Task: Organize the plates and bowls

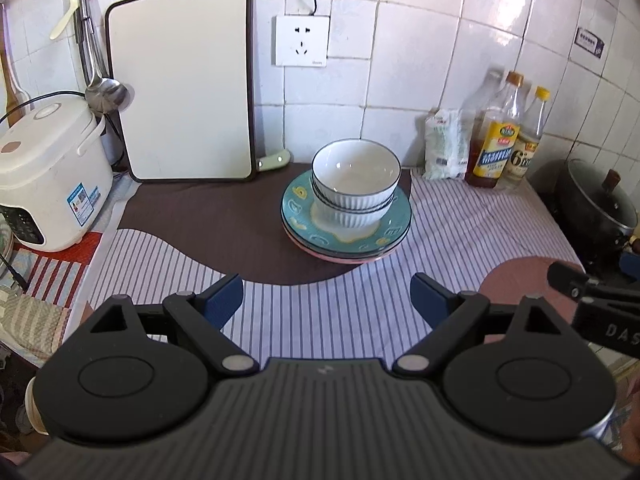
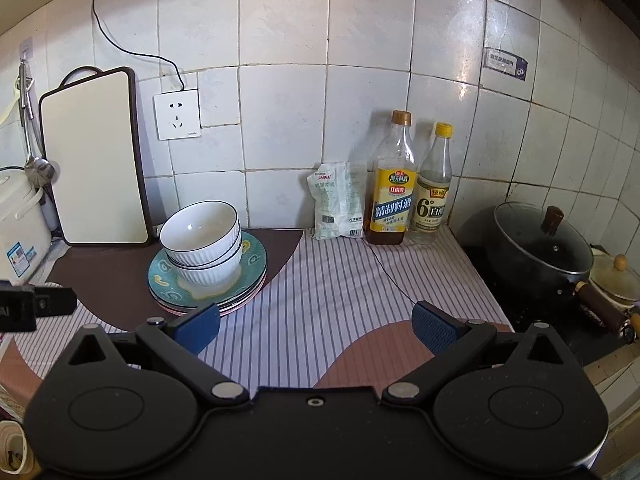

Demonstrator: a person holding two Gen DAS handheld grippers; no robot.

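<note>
**Both claws open, dishes stacked ahead**

My left gripper gapes wide, nothing between its pads; my right gripper likewise. Both tilt down over the striped cloth. Straight ahead of my left, ahead-left of my right: two nested bowls on stacked plates. Only my right view shows the black pot fully; only my left shows the rice cooker whole. Two bottles stand beyond.

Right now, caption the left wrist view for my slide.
Open left gripper faces two nested white bowls stacked on teal plates atop the striped counter cloth.
</note>
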